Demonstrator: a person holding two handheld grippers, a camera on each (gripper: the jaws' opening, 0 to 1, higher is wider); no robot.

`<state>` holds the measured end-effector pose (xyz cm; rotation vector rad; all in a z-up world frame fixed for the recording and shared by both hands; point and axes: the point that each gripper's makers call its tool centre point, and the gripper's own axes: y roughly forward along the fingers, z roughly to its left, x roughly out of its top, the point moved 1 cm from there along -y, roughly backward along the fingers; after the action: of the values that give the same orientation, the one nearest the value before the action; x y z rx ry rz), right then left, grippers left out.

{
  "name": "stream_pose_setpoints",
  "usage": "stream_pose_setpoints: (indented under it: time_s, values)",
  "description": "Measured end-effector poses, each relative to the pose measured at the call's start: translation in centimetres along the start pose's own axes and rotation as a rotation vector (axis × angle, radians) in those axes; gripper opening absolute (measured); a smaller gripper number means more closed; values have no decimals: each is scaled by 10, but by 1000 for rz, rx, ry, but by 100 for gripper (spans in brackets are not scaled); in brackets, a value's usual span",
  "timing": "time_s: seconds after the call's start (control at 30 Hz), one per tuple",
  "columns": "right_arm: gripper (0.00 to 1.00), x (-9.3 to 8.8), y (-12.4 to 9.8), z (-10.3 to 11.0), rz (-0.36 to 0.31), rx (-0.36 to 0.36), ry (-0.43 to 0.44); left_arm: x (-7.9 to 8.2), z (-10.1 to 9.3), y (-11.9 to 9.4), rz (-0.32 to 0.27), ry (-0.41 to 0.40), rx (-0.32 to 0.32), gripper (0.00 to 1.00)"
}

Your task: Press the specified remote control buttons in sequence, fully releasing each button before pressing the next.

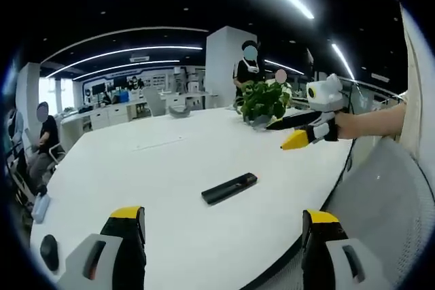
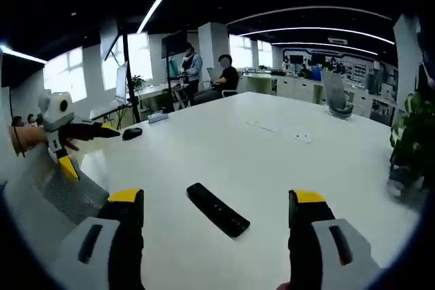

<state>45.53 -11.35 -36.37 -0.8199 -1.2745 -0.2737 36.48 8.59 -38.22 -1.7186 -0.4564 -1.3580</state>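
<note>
Hovering above the white table (image 1: 170, 188), both grippers, left gripper (image 1: 224, 229) and right gripper (image 2: 216, 219), hold their jaws spread wide, empty. Closing one gripper's tips first, then descending squarely onto the remote (image 2: 218, 209), would likely give a clean press.

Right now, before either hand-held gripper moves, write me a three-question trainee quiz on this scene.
1. True or false: the remote control lies flat on the white table, touched by neither hand-held gripper.
2. Multiple choice: in the left gripper view, the potted plant stands (a) beyond the remote, toward the table's far side, (b) between the near jaws, (c) on a chair.
3. Fill in: the left hand-held gripper and the right hand-held gripper both have their jaws ____.

Key: 1 true; 2 a; 3 open.
</note>
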Motion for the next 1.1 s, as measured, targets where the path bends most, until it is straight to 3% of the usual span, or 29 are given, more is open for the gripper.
stream_pose_setpoints:
  time_s: [0.07, 0.2, 0.43, 0.53, 0.67, 0.8, 0.9, 1.1]
  values:
    - [100, 1, -9, 10, 5, 23, 58, 1, 0, 0, -2, 8, 1, 100]
    - [100, 7, -26, 19, -39, 3, 68, 3, 0, -1, -11, 20, 5, 100]
    - [100, 7, -66, 21, -43, -95, 6, 1, 0, 0, 5, 33, 8, 100]
    - [100, -3, -86, 19, -7, -141, 10, -2, 1, 0, 28, 47, 20, 100]
    - [100, -17, -110, 15, 16, -220, 3, 0, 6, -3, 9, 31, 36, 100]
    - [100, -28, -122, 11, 33, -265, 27, 1, 8, -4, 2, 28, 48, 100]
    - [100, -27, -129, 3, -32, -327, 36, -3, 12, -5, 21, 7, 72, 100]
    - [100, -43, -127, -6, -34, -379, 86, -3, 18, -8, 16, -23, 115, 100]
